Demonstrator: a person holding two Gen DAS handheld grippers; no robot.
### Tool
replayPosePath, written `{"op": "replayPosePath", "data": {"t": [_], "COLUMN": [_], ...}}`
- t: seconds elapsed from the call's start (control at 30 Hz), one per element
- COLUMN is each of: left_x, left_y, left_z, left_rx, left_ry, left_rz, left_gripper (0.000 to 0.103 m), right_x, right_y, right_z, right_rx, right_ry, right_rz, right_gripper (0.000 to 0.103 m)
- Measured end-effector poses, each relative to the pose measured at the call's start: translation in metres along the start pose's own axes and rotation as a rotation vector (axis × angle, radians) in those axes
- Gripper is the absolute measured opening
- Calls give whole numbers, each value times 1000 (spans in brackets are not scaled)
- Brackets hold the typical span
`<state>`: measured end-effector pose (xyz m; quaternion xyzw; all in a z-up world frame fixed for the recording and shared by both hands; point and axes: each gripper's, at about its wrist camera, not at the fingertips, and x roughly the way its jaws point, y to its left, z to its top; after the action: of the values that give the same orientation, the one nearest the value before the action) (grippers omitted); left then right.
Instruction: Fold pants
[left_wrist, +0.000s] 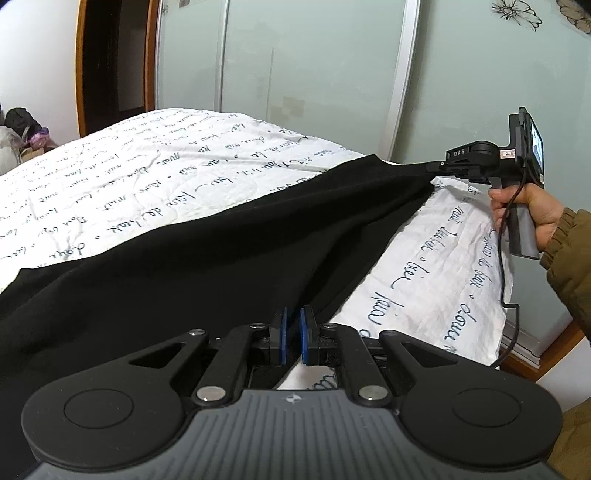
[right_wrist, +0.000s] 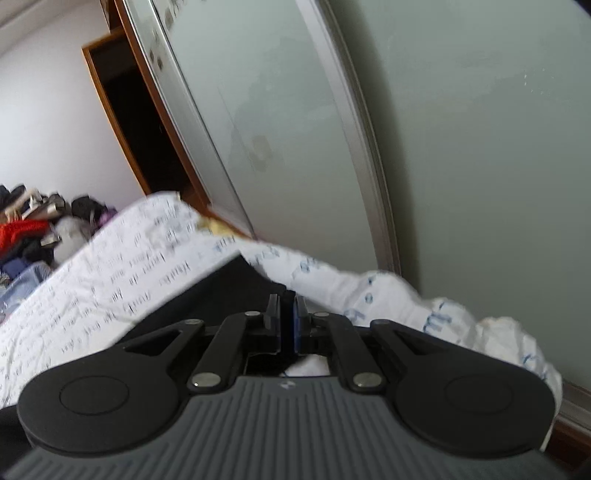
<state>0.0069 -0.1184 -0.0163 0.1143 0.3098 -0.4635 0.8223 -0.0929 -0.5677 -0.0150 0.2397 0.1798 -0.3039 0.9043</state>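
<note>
Stretching between them over the quilt (left_wrist: 155, 173), the black pants (left_wrist: 207, 258) are pinched at one edge by the left gripper (left_wrist: 293, 332) and the right gripper (left_wrist: 437, 168); uneven pulling risks slipping fabric, skewing the fold.

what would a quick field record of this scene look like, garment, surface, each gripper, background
garment: black pants, spread and stretched between the two grippers
surface: bed with white quilt printed with handwriting
left gripper: fingers shut on a pants edge
right gripper: fingers shut on the pants' far corner, held by a hand
background: frosted sliding wardrobe doors; pile of clothes past the bed
</note>
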Motion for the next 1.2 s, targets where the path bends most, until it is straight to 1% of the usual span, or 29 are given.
{"op": "replayPosePath", "data": {"t": [0.1, 0.13, 0.2, 0.3, 0.33, 0.37, 0.43, 0.5, 0.53, 0.57, 0.6, 0.67, 0.73, 0.8, 0.83, 0.9, 0.97, 1.0, 1.03, 1.07, 1.1, 1.2], "left_x": [4, 5, 1, -7, -9, -12, -16, -17, -17, -16, -15, -13, -12, -14, -15, -16, -15, -14, -14, -15, -15, -16], "left_y": [8, 12, 17, 22, 23, 25, 29, 29, 28, 28, 28, 28, 28, 29, 29, 29, 30, 29, 29, 28, 28, 31], "left_z": [-2, -3, -5, -5, -5, -4, -3, -2, -1, 0, 1, 2, 2, 1, 0, -1, 0, 0, 0, 0, 0, -1], "left_rx": [-37, -56, -77, -74, -79, -91, -120, -135, -140, -145, -151, -167, -177, -177, -171, -162, -166, -165, -164, -161, -159, -164], "left_ry": [19, 28, 25, 15, 18, 20, 12, 10, 10, 10, 12, 16, 23, 29, 29, 31, 38, 42, 42, 41, 40, 37], "left_rz": [12, 13, 9, 20, 19, 15, -4, -7, -4, -1, 1, 10, 22, 38, 50, 63, 66, 70, 75, 78, 80, 89], "left_gripper": [7, 7, 7, 7, 7, 7, 7, 7, 7, 7, 7, 7, 8, 8, 8, 8, 8, 8, 8, 8, 8, 8], "right_x": [5, 11, 17, 19, 17, 17, 9, -11, -22, -32, -41, -56, -69, -76, -78, -79, -73, -70, -66, -63, -61, -66], "right_y": [1, -1, -6, -5, -2, 2, 7, 21, 34, 49, 66, 102, 136, 165, 175, 189, 198, 202, 204, 206, 207, 206], "right_z": [-2, -4, -9, -10, -10, -10, -11, -16, -22, -29, -37, -59, -87, -116, -129, -154, -172, -177, -179, -179, -177, -175], "right_rx": [-55, -56, -38, -34, -61, -94, -133, -232, -307, -383, -471, -658, -852, -1048, -1137, -1294, -1395, -1417, -1425, -1419, -1406, -1394], "right_ry": [27, 54, 77, 56, 50, 45, 6, -91, -140, -172, -186, -196, -190, -167, -155, -155, -167, -171, -167, -155, -130, -100], "right_rz": [-26, -34, -39, -45, -66, -96, -168, -194, -185, -154, -105, 12, 147, 244, 271, 296, 285, 276, 272, 272, 273, 290], "right_gripper": [6, 6, 6, 6, 10, 25, 44, 44, 44, 44, 44, 44, 44, 44, 44, 44, 44, 43, 36, 15, 3, 1]}}
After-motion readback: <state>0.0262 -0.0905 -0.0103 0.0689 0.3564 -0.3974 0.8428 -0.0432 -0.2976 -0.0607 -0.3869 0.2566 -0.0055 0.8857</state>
